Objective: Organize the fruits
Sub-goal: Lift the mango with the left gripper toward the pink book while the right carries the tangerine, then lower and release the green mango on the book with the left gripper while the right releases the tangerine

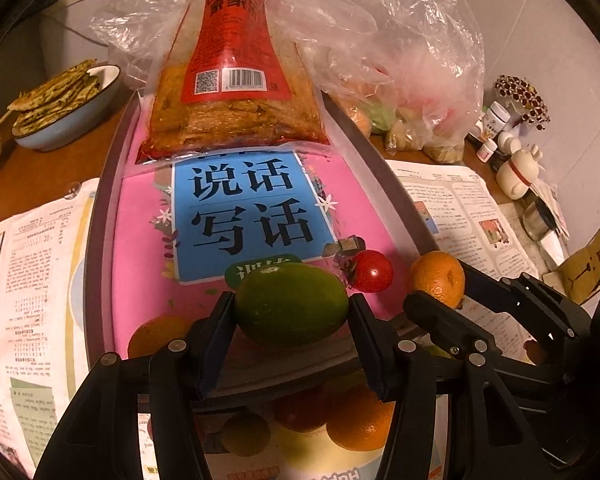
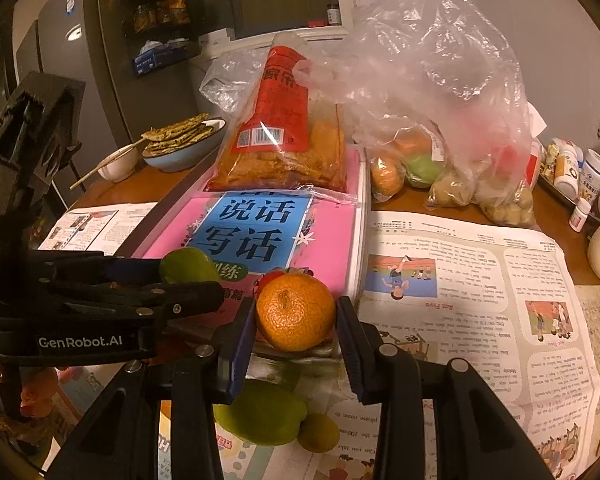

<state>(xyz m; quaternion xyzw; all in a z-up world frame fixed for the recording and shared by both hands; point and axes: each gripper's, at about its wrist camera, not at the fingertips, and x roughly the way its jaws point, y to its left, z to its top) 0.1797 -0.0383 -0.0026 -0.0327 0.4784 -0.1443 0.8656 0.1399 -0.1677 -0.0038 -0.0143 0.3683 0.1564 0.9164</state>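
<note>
The left tool (image 1: 291, 306) pinches a green fruit (image 1: 291, 304) above the near edge of a pink book (image 1: 236, 216) on the tabletop (image 1: 32, 176). Just beside it, the right tool (image 2: 296, 316) pinches an orange (image 2: 296, 311) over the same edge, near a small tomato (image 1: 371, 271). More fruit (image 2: 260, 412) lies on newspaper (image 2: 460, 280) below.

both hand-held grippers side by side, left (image 1: 291, 312) and right (image 2: 296, 312), each clamped on fruit

Below the left gripper's fingers (image 1: 216, 344): blurred fruits (image 1: 332, 416), kinds unclear. Behind the orange (image 2: 296, 312) between the right gripper's fingers (image 2: 350, 348): cherry tomato (image 2: 271, 278), mostly hidden. Beyond, bagged produce (image 2: 420, 164), veiled by plastic.
</note>
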